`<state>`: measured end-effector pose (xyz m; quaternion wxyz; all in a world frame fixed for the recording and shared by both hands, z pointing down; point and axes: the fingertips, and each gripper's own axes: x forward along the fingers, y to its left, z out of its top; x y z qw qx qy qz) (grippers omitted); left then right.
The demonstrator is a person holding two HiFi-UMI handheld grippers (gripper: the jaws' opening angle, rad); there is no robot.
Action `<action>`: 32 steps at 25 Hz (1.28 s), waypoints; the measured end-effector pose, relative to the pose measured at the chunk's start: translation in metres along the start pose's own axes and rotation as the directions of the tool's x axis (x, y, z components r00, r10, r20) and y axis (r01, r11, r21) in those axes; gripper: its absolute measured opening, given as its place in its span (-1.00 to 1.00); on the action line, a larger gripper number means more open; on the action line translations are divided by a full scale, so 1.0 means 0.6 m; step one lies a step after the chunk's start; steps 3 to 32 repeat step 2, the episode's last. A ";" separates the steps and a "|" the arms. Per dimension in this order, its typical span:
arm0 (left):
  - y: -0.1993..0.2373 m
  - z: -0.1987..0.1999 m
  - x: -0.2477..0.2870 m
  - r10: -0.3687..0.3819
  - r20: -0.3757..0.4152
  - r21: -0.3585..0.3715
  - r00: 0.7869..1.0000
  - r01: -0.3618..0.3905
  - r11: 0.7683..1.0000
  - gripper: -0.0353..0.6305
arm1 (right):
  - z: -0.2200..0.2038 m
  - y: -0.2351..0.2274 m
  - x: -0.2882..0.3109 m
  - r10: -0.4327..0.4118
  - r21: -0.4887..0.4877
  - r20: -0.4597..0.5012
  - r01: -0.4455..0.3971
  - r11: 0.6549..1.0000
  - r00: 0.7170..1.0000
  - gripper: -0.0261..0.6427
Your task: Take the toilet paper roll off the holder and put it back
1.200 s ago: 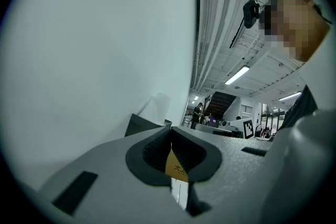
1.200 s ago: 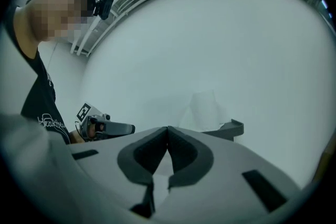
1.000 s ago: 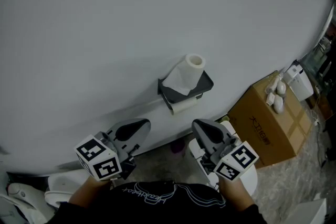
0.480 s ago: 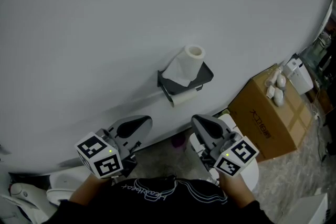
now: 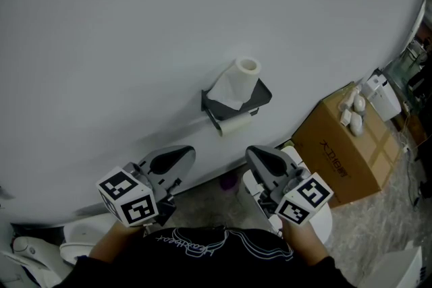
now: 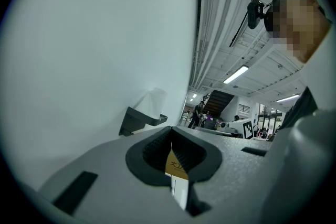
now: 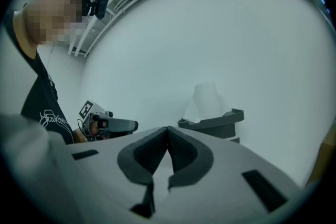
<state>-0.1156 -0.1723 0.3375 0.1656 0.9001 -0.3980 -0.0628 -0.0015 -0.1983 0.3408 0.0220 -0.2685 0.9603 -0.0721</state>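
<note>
1. Nearest the head camera, at the bottom edge of its view, a person's black printed shirt (image 5: 202,249) shows, with a bare forearm reaching forward on each side.
2. Each hand holds a gripper that carries a cube of black-and-white square markers.
3. On the left, the left gripper (image 5: 181,157) points towards the wall. Its own view shows its jaws clenched tip to tip, with nothing between them.
4. On the right, the right gripper (image 5: 260,160) points the same way. Its jaws are also pressed together and empty.
5. To the right of the right gripper, a brown cardboard box (image 5: 344,152) stands on the speckled floor against the wall, with a few small white objects on top.
6. Beyond and between the two grippers, and well apart from both, a dark holder (image 5: 260,99) with a tray-like shelf is fixed to the wall.
7. A white toilet paper roll (image 5: 237,81) stands upright on that shelf, with a loose sheet draped down its front.
8. Just under the shelf a second pale cylinder (image 5: 236,123) shows, apparently another roll.
9. Behind everything, a plain white wall (image 5: 135,44) fills most of the view.
</note>
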 end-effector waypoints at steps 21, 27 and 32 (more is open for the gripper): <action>0.001 0.000 0.000 0.004 -0.003 -0.001 1.000 -0.004 1.000 -0.88 | 0.001 0.001 -0.001 -0.001 0.000 0.000 0.001 1.000 1.000 -0.91; 0.001 0.000 0.000 0.004 -0.003 -0.001 1.000 -0.004 1.000 -0.88 | 0.001 0.001 -0.001 -0.001 0.000 0.000 0.001 1.000 1.000 -0.91; 0.001 0.000 0.000 0.004 -0.003 -0.001 1.000 -0.004 1.000 -0.88 | 0.001 0.001 -0.001 -0.001 0.000 0.000 0.001 1.000 1.000 -0.91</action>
